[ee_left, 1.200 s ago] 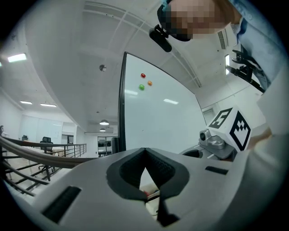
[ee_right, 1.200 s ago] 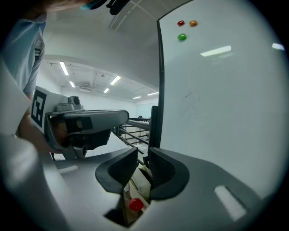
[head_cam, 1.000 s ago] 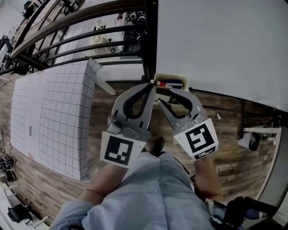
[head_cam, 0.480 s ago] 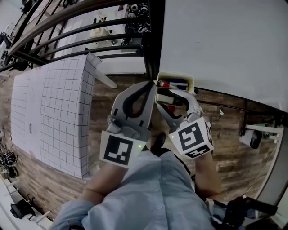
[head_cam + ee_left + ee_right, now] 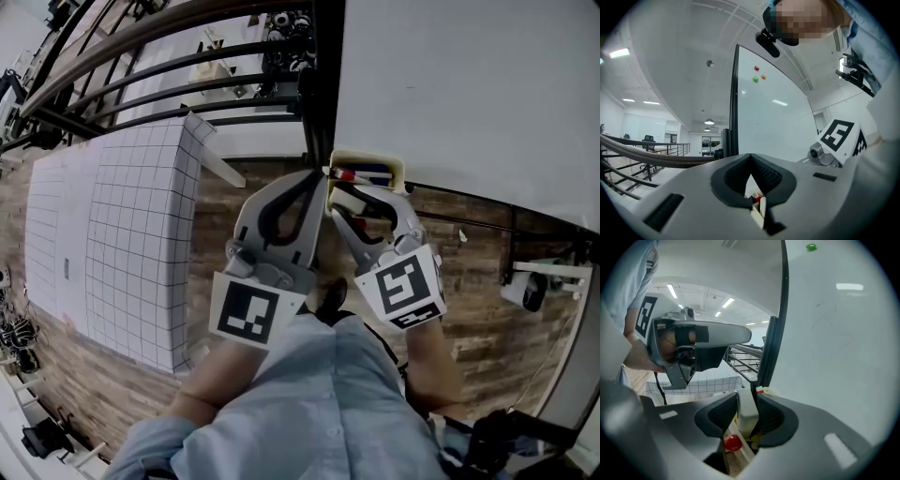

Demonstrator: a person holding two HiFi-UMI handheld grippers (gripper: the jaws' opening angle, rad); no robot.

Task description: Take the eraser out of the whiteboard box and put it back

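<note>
At the mouth of the whiteboard box (image 5: 373, 168), the right gripper (image 5: 347, 206) is closing its jaws across the narrow sides of the white eraser (image 5: 746, 412), probably light and slightly squashy, while the left gripper (image 5: 317, 180) stays pinched together, empty.

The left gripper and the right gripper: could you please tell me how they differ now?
The left gripper has its jaws together on nothing; the right gripper has the white eraser between its jaws, which are closing on it. The left gripper's tips sit at the edge of the whiteboard box, the right gripper's over it. Both carry a marker cube and point toward the whiteboard.
</note>
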